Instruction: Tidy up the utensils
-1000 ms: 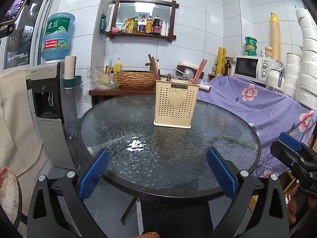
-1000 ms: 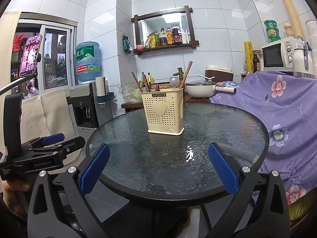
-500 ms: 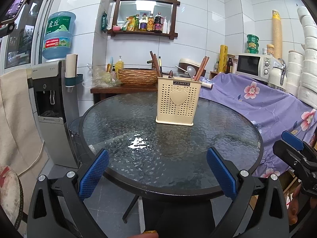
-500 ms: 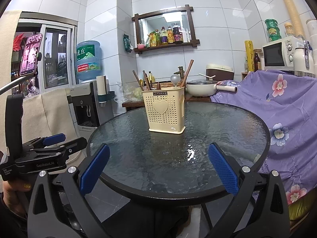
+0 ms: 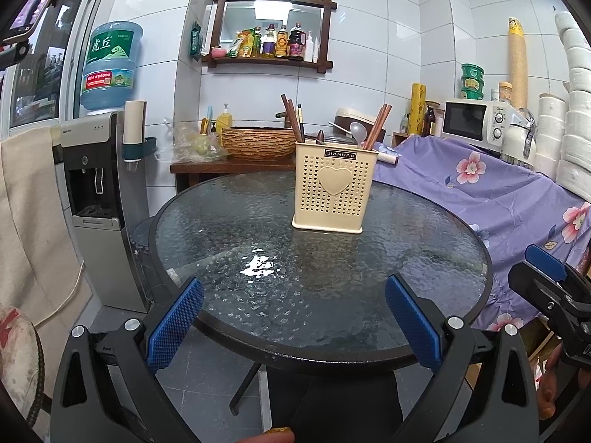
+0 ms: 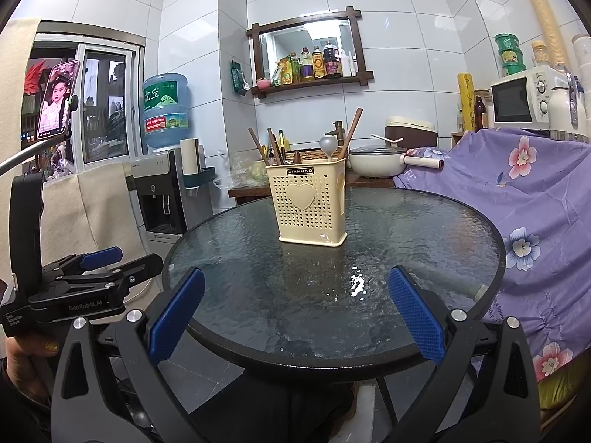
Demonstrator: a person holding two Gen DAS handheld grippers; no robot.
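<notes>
A cream perforated utensil holder (image 5: 334, 191) with a heart stands upright on the round glass table (image 5: 258, 258), also in the right wrist view (image 6: 308, 205). Brown chopsticks (image 5: 376, 125) and a pale spoon (image 5: 357, 132) stick out of its top. My left gripper (image 5: 295, 323) is open and empty, held at the table's near edge. My right gripper (image 6: 295, 317) is open and empty at the near edge too. Each gripper shows at the side of the other's view: the right one (image 5: 546, 284), the left one (image 6: 92, 277).
A water dispenser (image 5: 99, 199) stands left of the table. A purple flowered cloth (image 5: 480, 192) covers furniture on the right, with a microwave (image 5: 476, 125) behind. A wooden side table with a woven basket (image 5: 258, 142) and a pot (image 6: 376, 160) stands behind.
Both grippers have drawn back and lowered slightly, so the holder sits a little higher in both views. Nothing on the table moved.
</notes>
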